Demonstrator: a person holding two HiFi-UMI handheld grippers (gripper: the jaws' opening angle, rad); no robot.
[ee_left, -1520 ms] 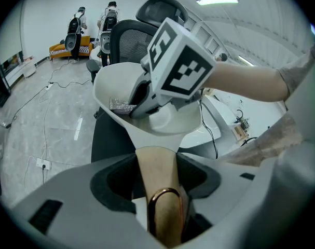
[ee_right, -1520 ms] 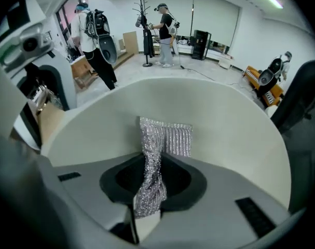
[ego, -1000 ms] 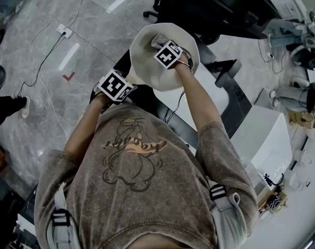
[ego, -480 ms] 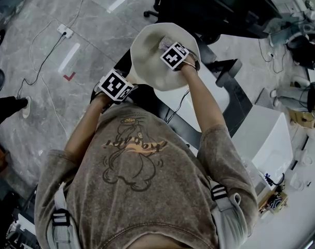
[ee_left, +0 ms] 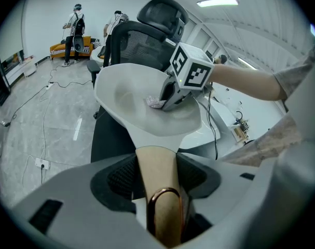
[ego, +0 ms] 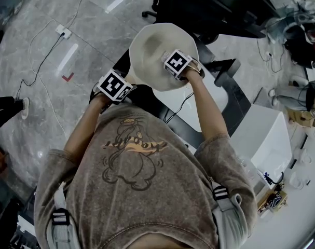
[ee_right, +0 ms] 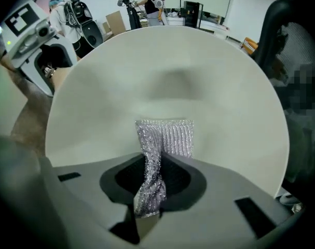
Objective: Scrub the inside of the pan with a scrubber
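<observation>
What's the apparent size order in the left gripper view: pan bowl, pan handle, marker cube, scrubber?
1. pan bowl
2. pan handle, though nearness to the camera inflates it
3. marker cube
4. scrubber, partly hidden

The pan (ego: 153,48) is seen to be coated inside in a smooth, matt cream finish, without shine. Its handle (ee_left: 155,173) is given a smooth tan surface like wood, and is ended by a polished copper-coloured metal loop (ee_left: 165,190). The scrubber (ee_right: 165,136) is knitted from glittering silvery metallic thread, rough and crinkled. The shells of the left gripper (ee_left: 157,161) and the right gripper (ee_right: 151,183) are moulded in matt grey plastic, and black ribbed pads (ee_left: 121,178) are set inside them. The floor (ego: 38,113) is laid in glossy grey stone tiles. The T-shirt (ego: 147,201) is made of faded, matt cloth.
</observation>
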